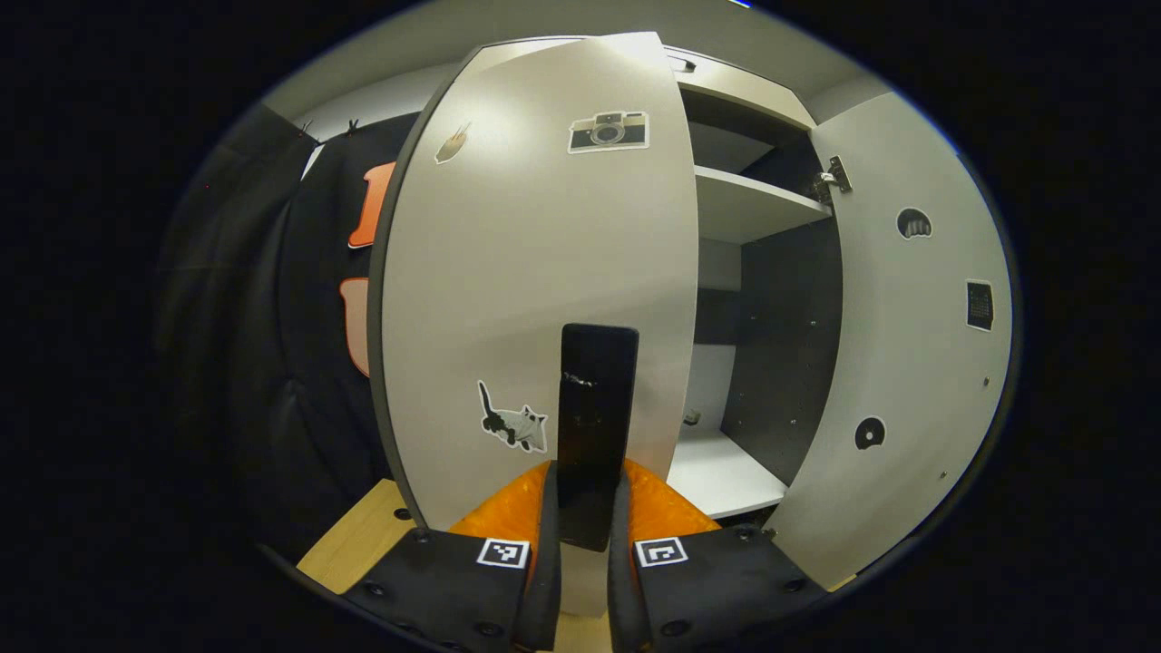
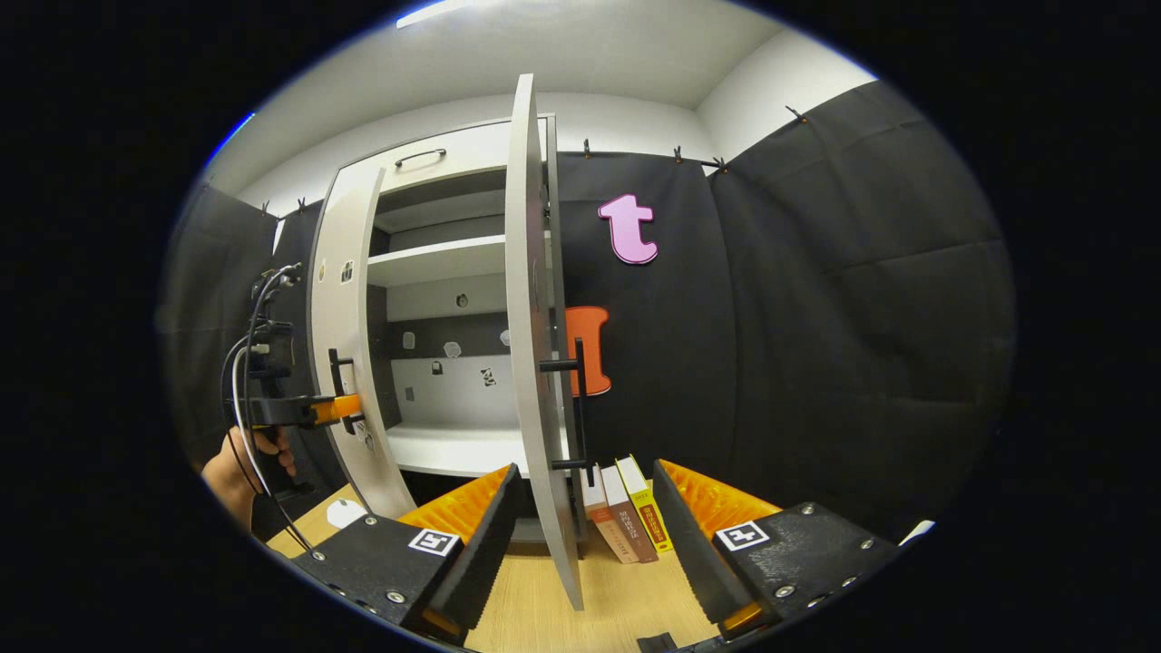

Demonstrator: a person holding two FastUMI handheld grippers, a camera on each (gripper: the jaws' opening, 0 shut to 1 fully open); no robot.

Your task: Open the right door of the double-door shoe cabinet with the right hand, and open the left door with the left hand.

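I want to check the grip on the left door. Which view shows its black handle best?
The left gripper view: the left door's handle stands close and central, clamped between the left gripper fingers. The right gripper view shows this handle small and far off, with the left gripper on it.

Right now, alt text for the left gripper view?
The left gripper is shut on the black handle of the left door, which stands partly open. Beyond it are white shelves and the right door, swung wide open.

Right door (image 2: 535, 363) between parted fingers (image 2: 472, 535)
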